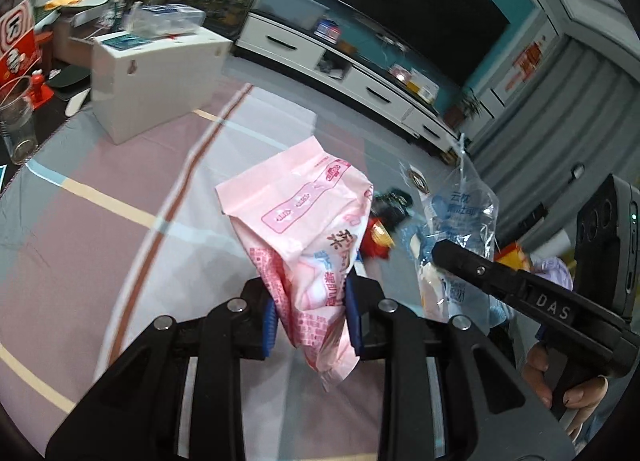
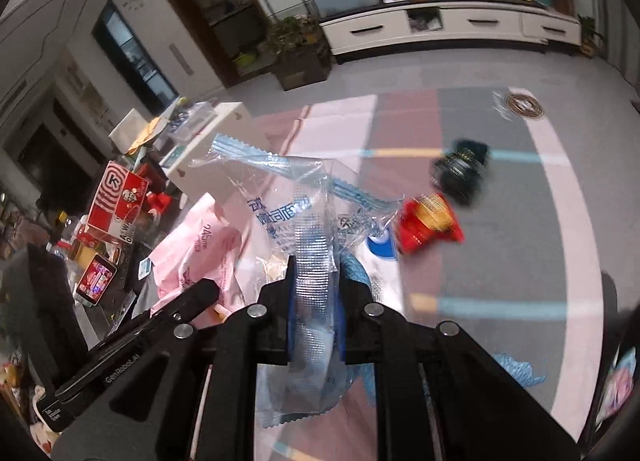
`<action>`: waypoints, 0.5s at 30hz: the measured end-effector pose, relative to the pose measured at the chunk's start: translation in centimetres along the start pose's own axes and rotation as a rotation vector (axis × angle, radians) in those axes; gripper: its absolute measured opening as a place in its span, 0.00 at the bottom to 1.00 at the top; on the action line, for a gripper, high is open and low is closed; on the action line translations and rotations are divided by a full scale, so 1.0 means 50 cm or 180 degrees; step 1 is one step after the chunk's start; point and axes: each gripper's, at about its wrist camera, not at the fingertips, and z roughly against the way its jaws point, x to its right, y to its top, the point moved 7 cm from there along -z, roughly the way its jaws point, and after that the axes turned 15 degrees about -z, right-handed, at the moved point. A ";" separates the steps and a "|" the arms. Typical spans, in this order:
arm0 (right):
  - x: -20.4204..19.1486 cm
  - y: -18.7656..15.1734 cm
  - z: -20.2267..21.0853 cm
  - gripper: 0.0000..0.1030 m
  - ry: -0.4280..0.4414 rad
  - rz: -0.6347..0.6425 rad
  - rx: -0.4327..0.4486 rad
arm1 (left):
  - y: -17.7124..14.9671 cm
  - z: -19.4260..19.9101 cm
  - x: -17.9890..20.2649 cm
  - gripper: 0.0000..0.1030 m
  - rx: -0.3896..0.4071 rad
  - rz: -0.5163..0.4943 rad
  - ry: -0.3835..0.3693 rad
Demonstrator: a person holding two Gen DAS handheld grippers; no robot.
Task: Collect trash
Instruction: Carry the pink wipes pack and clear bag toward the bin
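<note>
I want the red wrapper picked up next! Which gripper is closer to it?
Right, probably. The right gripper, shut on a clear wrapper, sits just beside the red wrapper. The left gripper, holding a pink bag, is farther over.

You see a pink wrapper (image 1: pixel 304 229) of glossy, creased plastic film, a clear wrapper (image 2: pixel 296 221) of crinkled transparent film, and a matt patterned cloth (image 1: pixel 120 197) underneath.

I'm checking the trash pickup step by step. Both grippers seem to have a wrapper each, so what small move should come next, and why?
Probably carry both toward the white box: the left gripper is shut on the pink packet and the right gripper on the clear wrapper, both lifted off the cloth.
</note>
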 end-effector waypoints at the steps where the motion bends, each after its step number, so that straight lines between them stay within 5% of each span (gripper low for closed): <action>1: 0.018 -0.007 0.009 0.16 -0.0046 -0.0045 0.0018 | -0.004 0.000 0.011 0.27 -0.0015 -0.0029 -0.0017; 6: 0.079 -0.026 0.060 0.16 -0.0096 -0.0222 0.0017 | -0.026 -0.007 0.081 0.28 -0.0129 -0.0282 -0.0108; 15: 0.149 -0.010 0.182 0.17 -0.0207 -0.0186 0.0563 | -0.018 -0.013 0.193 0.28 -0.0092 -0.0579 -0.0258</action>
